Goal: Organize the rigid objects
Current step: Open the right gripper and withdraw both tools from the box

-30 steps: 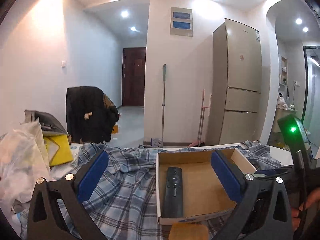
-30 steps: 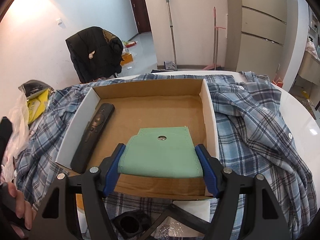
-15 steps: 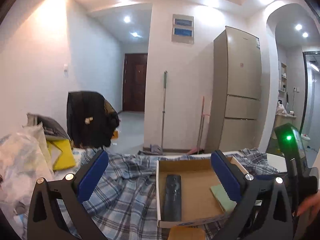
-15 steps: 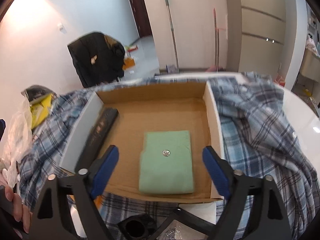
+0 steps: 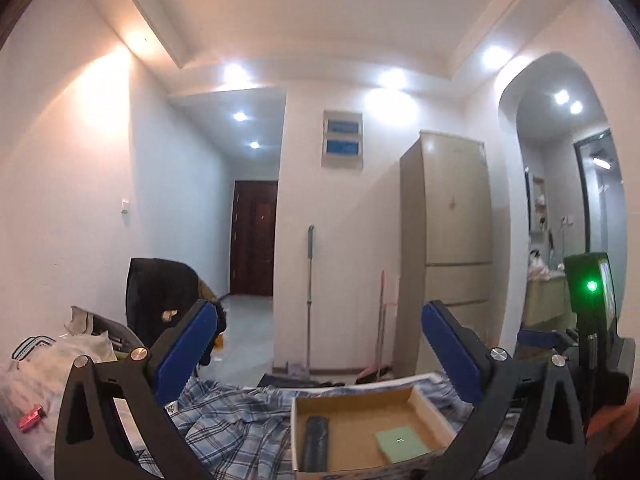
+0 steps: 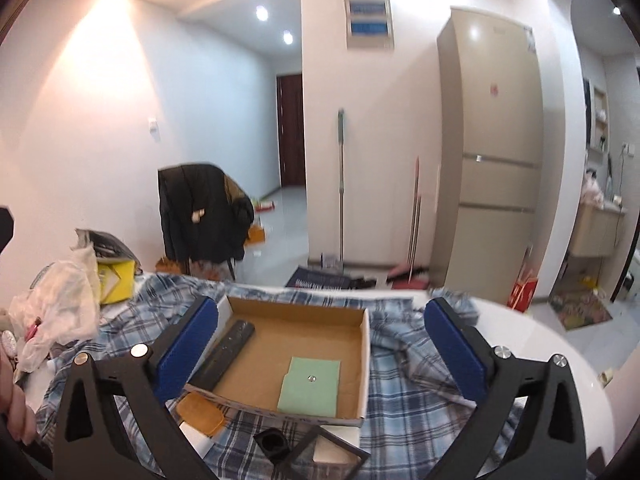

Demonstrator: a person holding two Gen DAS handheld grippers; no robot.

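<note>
Room evenly bright, lit by recessed ceiling spots [image 5: 394, 78] that bloom into white glare. Warm hotspot on the wall left of the spots. Fridge [image 6: 490, 152] edges slightly motion-blurred. Strong fisheye bending, with dark vignette at the corners.

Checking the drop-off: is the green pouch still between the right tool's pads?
No, the green pouch lies flat in the cardboard box, clear of the open right tool.

boxes: 1 cardboard box [image 6: 366, 344] | remotes in box: 1 remote [image 6: 228, 352] | green pouches in box: 1 green pouch [image 6: 310, 386] | plaid shirts: 1 plaid shirt [image 6: 404, 392] | fridges: 1 fridge [image 6: 492, 152] | mops: 1 mop [image 6: 341, 184]
</note>
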